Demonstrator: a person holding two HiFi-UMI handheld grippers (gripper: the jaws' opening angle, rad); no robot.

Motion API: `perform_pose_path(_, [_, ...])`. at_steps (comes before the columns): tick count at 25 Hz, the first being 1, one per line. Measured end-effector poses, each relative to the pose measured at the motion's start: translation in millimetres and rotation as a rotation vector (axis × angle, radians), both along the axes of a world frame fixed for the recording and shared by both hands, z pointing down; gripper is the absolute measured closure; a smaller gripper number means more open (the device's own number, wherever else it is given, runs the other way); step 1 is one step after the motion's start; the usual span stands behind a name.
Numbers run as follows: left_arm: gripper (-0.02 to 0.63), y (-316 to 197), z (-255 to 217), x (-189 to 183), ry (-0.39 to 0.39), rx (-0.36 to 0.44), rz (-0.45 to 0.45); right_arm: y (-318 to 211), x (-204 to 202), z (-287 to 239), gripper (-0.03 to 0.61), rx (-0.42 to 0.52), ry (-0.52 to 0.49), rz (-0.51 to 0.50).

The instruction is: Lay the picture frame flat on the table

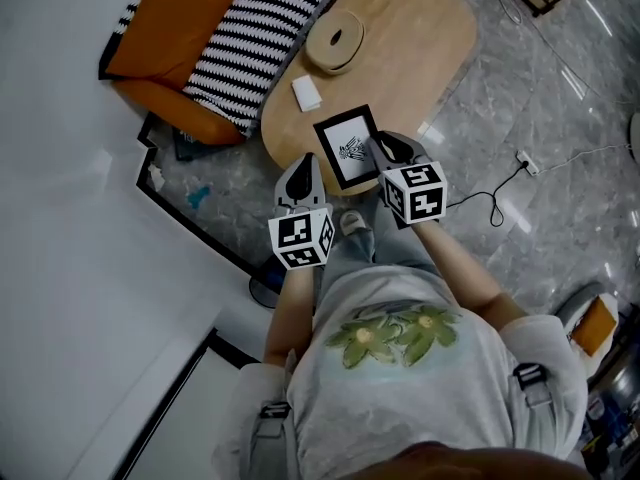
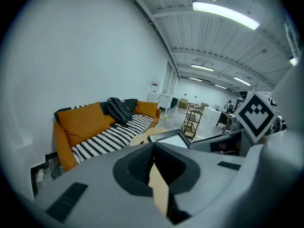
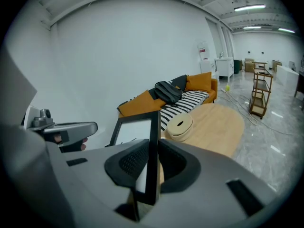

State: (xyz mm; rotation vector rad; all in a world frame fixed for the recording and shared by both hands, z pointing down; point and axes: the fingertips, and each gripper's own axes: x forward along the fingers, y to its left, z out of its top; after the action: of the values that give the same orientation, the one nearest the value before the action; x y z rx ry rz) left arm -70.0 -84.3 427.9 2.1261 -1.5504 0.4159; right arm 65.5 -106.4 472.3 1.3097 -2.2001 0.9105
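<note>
Picture frame (image 1: 348,148) stood at near end of wooden table (image 1: 410,48), face tilted up, not yet flat. Right gripper (image 1: 383,148) pinched its right edge between 2 pads, likely to steady it while lowering. Left gripper (image 1: 303,171), jaws pressed together on nothing, waited just beside frame's left side.

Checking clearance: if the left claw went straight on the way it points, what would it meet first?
Most likely the frame, sitting just past the tips of the left claw, above the table edge. Depth is unclear, so it might pass beside it.
</note>
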Motion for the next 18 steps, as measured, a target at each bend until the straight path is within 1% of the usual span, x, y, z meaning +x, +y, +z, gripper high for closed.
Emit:
perform_pose_path(10, [0.598, -12, 24, -2, 0.002, -0.021, -0.019, -15, -4, 23, 0.508, -0.031, 0.009, -0.003])
perform_pose_path(18, [0.598, -8, 34, -3, 0.008, -0.041, -0.032, -12, -8, 36, 0.508, -0.058, 0.023, -0.019])
